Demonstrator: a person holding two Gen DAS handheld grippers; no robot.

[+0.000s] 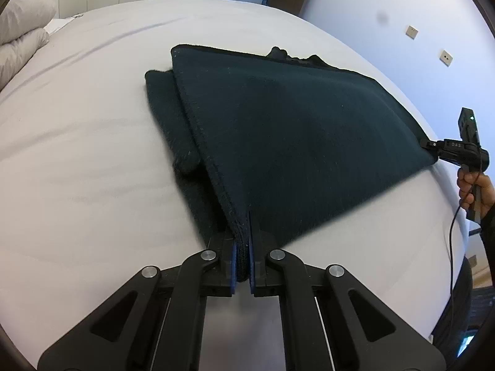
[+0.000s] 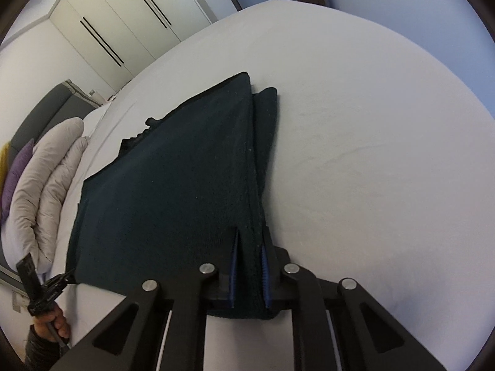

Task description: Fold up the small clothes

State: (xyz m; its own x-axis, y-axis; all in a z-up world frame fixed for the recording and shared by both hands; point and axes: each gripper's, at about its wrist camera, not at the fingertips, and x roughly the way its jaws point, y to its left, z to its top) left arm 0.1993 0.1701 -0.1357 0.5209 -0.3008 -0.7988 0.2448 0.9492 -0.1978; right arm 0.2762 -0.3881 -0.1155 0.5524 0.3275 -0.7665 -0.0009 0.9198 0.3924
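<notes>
Between both sets of pads, gripping near corners of the dark cloth (image 1: 294,130) lying on the bed (image 1: 77,170), left gripper (image 1: 243,266) and right gripper (image 2: 249,275) clenched on layered edges, needing level, even lifting forward.

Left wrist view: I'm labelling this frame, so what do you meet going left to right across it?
Pillows → bare sheet → dark folded cloth → right gripper at the cloth's right corner → hand holding it.
</notes>
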